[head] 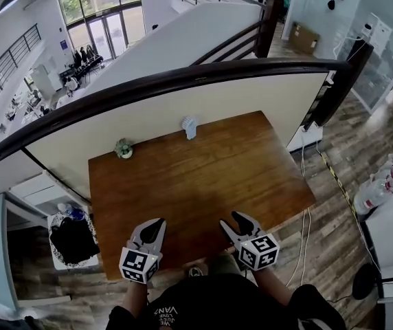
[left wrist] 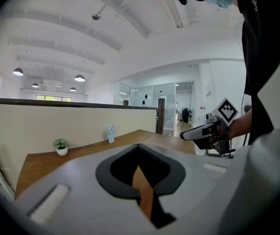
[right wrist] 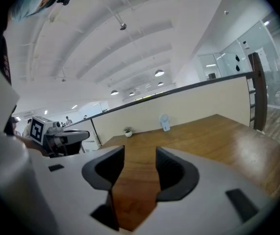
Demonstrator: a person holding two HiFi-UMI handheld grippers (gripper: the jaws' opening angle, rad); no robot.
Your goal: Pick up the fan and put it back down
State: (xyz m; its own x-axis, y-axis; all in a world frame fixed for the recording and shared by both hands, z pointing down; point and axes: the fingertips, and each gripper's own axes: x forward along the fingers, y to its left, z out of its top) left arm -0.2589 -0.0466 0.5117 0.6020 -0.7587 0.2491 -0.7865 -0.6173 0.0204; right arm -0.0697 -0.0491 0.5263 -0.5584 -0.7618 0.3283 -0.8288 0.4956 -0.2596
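Fan [head: 189, 126] stands upright on the table [head: 251, 177], right of the little plant [head: 124, 149] along the same far edge. Both claws are well apart from the plant, at the near edge. The left claw [head: 155, 224] is pinched shut on nothing and the right claw [head: 230, 220] is spread and empty. Could be pre-grab or already set back. The fan looks light and tippy, so go gentle.

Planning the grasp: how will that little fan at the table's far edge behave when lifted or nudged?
The fan looks small and plastic: probably light and stiff. Standing upright on a narrow base, it may tip if nudged sideways.
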